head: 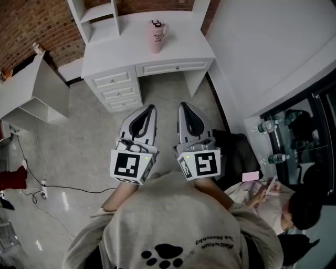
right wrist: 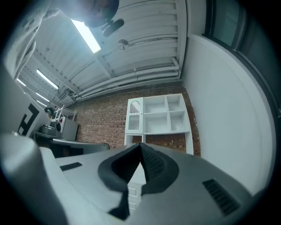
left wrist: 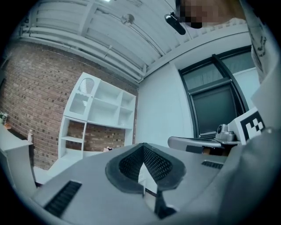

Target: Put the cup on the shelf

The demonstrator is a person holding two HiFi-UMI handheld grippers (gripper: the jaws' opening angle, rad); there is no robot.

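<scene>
A pink cup [head: 156,35] with dark lettering and a dark lid stands upright on the white desk [head: 126,42], near its back. The white shelf unit [head: 97,13] rises from the desk's far edge, and its open compartments show in the left gripper view [left wrist: 103,110] and the right gripper view [right wrist: 160,114]. My left gripper [head: 151,108] and right gripper [head: 183,105] hang side by side over the floor in front of the desk, well short of the cup. Both are shut with nothing between the jaws [left wrist: 142,147] [right wrist: 141,146].
The desk has a drawer stack [head: 115,89] on its left and a kneehole on the right. A white side table [head: 31,89] stands at the left. Cables and a power strip [head: 43,189] lie on the floor. At the lower right are a dark chair [head: 239,152] and a seated person [head: 273,207].
</scene>
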